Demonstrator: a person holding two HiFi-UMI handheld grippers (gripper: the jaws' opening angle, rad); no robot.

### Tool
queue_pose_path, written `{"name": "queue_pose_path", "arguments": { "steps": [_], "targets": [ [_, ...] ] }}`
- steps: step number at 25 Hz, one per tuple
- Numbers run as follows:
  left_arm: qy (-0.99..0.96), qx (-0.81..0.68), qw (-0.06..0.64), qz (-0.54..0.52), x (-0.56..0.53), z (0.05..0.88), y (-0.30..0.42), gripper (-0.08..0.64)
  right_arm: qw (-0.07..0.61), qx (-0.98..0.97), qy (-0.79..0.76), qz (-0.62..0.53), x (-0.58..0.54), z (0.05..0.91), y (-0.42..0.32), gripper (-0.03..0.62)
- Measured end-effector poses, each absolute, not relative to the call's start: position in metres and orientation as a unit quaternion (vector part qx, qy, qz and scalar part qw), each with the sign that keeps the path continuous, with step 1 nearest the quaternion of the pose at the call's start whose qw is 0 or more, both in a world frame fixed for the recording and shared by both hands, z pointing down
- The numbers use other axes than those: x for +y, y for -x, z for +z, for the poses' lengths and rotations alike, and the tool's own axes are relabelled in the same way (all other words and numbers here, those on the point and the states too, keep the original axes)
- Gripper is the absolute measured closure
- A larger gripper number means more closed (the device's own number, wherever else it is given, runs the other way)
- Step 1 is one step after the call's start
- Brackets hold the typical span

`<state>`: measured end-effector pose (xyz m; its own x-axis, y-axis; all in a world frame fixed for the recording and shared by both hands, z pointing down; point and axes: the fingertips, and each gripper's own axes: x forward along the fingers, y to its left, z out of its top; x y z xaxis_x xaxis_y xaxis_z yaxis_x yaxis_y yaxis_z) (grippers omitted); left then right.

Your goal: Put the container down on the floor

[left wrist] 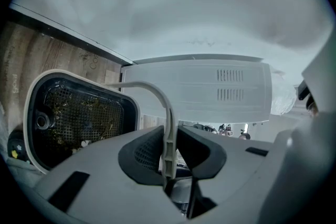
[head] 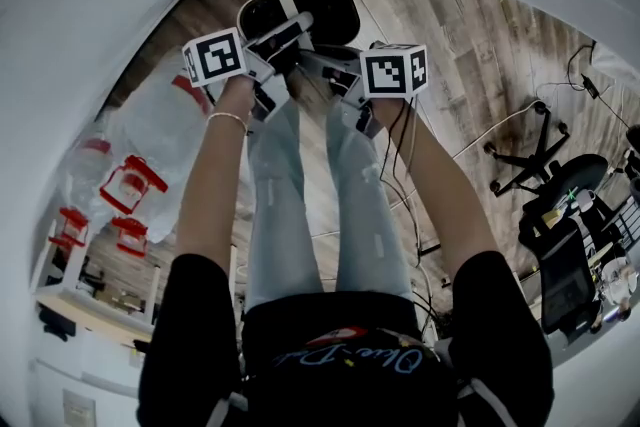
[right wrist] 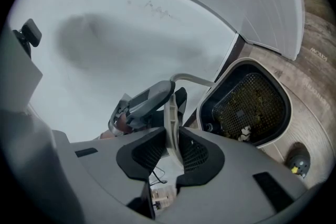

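The container is a black tub with a white rim, a mesh basket with debris inside and a thin white bail handle. It lies below and ahead of my hands over the wooden floor; whether it touches the floor I cannot tell. My left gripper is shut on the handle, its pads pressing the white strip. My right gripper is shut on the same handle close beside it. In the head view the left gripper and right gripper meet just above the tub. The tub's inside shows in both gripper views.
A white vented panel stands against the wall right behind the tub. A small dark round thing lies on the floor beside it. Clear bins with red clasps sit left; an office chair and cables are right.
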<state>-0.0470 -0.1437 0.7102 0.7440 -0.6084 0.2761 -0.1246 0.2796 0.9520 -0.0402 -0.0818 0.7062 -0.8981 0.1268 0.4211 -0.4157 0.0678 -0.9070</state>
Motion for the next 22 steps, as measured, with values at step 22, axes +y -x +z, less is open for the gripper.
{"name": "queue_pose_path", "arguments": {
  "steps": [22],
  "targets": [
    [-0.572,-0.328,0.735,-0.156,-0.148,0.762,0.052,0.500,0.239,-0.707,-0.110,0.656,-0.091,0.757,0.044,0.515]
  ]
}}
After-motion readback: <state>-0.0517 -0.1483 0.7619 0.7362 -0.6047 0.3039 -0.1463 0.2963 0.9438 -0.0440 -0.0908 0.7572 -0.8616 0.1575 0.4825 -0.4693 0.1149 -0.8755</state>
